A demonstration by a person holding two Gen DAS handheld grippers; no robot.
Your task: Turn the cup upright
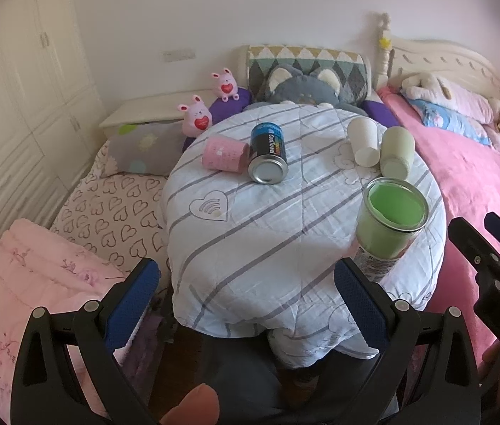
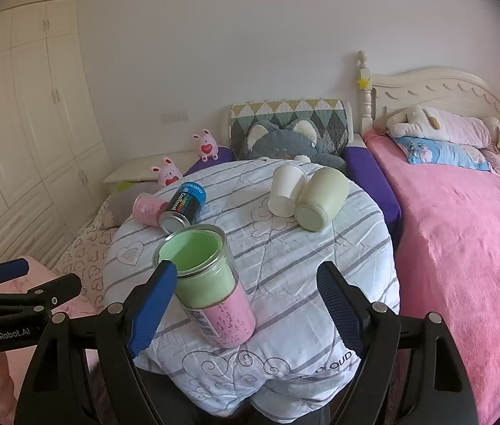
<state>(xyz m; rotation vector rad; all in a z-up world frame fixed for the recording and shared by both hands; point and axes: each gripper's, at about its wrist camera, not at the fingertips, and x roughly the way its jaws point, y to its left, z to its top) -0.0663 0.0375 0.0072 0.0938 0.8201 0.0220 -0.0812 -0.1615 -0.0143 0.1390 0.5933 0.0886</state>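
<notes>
A green-and-pink cup (image 2: 211,290) stands upright on the striped cloth-covered round table (image 2: 303,265), mouth up; it also shows in the left wrist view (image 1: 388,226). My right gripper (image 2: 250,308) is open, its jaws either side of the cup, the left pad close to it but apart. My left gripper (image 1: 250,301) is open and empty at the table's near edge. Lying on their sides are a pink cup (image 1: 225,152), a blue can (image 1: 267,154), a white cup (image 1: 365,141) and a pale green cup (image 1: 396,154).
A bed with a pink blanket (image 2: 462,230) lies right of the table. A heart-print mattress (image 1: 108,205) and folded pink quilt (image 1: 19,283) lie left. Plush toys (image 1: 196,115) and a grey cat pillow (image 2: 285,141) sit behind. White wardrobes (image 2: 19,124) line the left wall.
</notes>
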